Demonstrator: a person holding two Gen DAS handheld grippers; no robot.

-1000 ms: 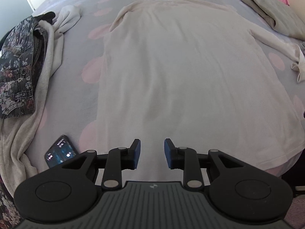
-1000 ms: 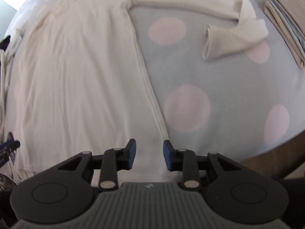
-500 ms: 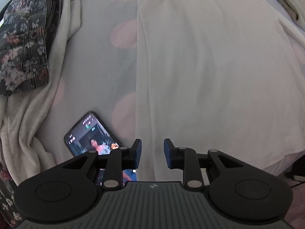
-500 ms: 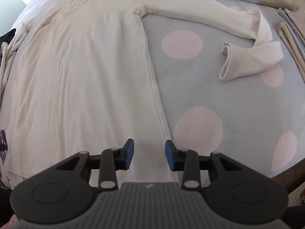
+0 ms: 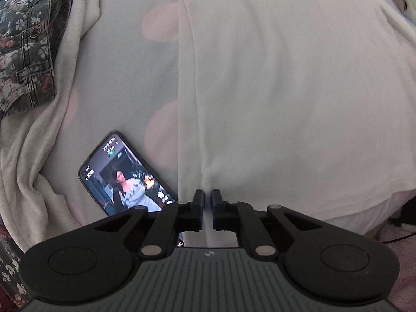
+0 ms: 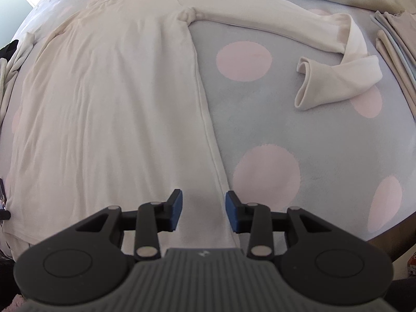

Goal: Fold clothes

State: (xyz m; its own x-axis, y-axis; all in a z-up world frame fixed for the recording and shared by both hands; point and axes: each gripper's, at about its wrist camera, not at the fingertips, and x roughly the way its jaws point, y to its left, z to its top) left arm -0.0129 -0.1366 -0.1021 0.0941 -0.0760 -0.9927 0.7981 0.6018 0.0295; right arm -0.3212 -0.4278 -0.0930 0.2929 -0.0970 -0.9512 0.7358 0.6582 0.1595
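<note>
One cream long-sleeved top [image 6: 109, 109], flat, faintly creased

Shirt [image 6: 109, 109]: plain cream-white, no print.
Bedsheet [image 6: 260, 119]: pale grey-blue with large pink dots.
Jacket [image 5: 23, 41]: dark denim, small white and reddish floral print.
Beige garment [image 5: 33, 135]: plain off-white beige.
Phone [image 5: 124, 179]: black frame, lit screen.
Folded pile [image 6: 395, 36]: beige with a light blue layer.
Right gripper [image 6: 204, 208]: black, blue pads.
Left gripper [image 5: 207, 202]: black, blue pads.
</note>
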